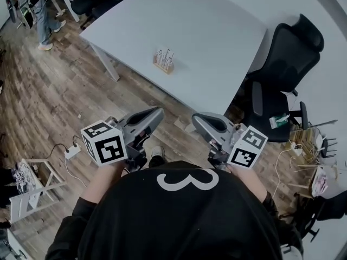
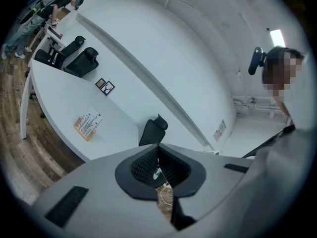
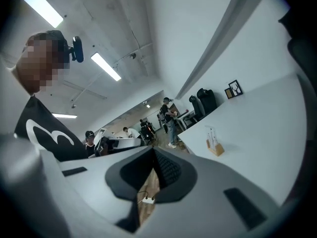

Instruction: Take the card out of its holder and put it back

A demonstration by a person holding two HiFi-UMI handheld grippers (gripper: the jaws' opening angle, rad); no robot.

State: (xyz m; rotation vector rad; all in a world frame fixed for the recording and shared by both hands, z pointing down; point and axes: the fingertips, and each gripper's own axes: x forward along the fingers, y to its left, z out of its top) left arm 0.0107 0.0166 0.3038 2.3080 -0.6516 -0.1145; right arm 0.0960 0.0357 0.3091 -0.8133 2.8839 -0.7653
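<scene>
A small wooden card holder (image 1: 164,65) with white cards (image 1: 164,54) standing upright in it sits near the front edge of the white table (image 1: 217,26). It also shows small and far off as the holder (image 2: 86,127) in the left gripper view and the holder (image 3: 216,148) in the right gripper view. My left gripper (image 1: 157,112) and right gripper (image 1: 196,119) are held close to my body over the wooden floor, well short of the table. Both point toward the table. The left gripper (image 2: 158,148) has its jaws together with nothing between them, and so does the right gripper (image 3: 152,151).
A black office chair (image 1: 282,75) stands at the table's right end, with cluttered cables and racks (image 1: 312,145) beyond it. A power strip (image 1: 72,152) and a white frame (image 1: 32,186) lie on the floor at left. A person (image 1: 43,15) stands far back left.
</scene>
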